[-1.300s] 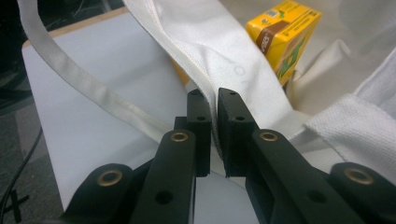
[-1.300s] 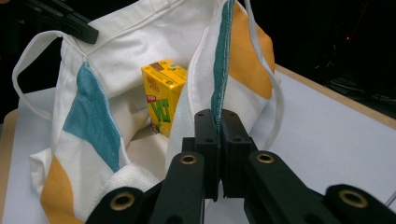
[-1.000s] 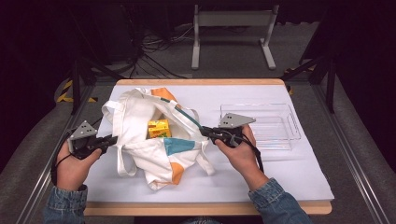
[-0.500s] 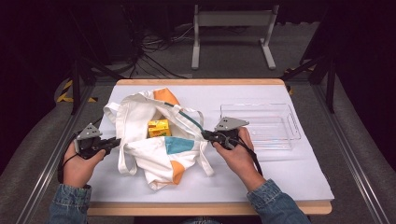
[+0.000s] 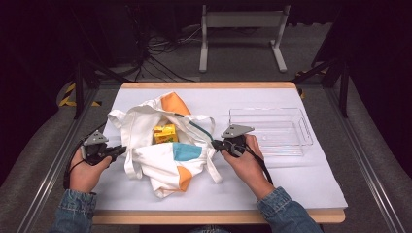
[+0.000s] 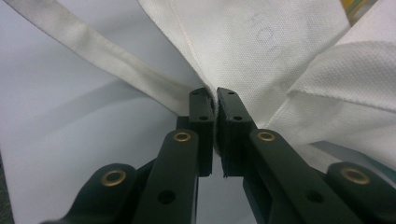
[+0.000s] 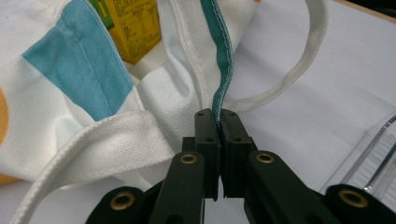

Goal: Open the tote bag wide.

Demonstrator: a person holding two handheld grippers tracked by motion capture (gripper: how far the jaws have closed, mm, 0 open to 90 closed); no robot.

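A white cloth tote bag [image 5: 160, 145] with orange and teal patches lies in the middle of the white table sheet, its mouth held apart. A yellow carton [image 5: 165, 133] lies inside the bag's mouth; its yellow side [image 7: 133, 32] is close by in the right gripper view. My left gripper [image 5: 119, 150] is shut on the bag's left edge, pinching white fabric [image 6: 243, 51] between its jaws. My right gripper [image 5: 217, 143] is shut on the bag's teal-trimmed rim [image 7: 223, 70] at the right side.
A clear plastic tray [image 5: 272, 130] stands on the sheet just right of my right hand. The bag's white straps [image 5: 214, 170] trail toward the front edge. The white sheet [image 5: 301, 184] lies bare at front right. A metal stand [image 5: 243, 29] and cables are beyond the table.
Both grippers have kept their hold on the bag's edges and drawn slightly apart, stretching its mouth wider; the yellow carton shows more plainly.
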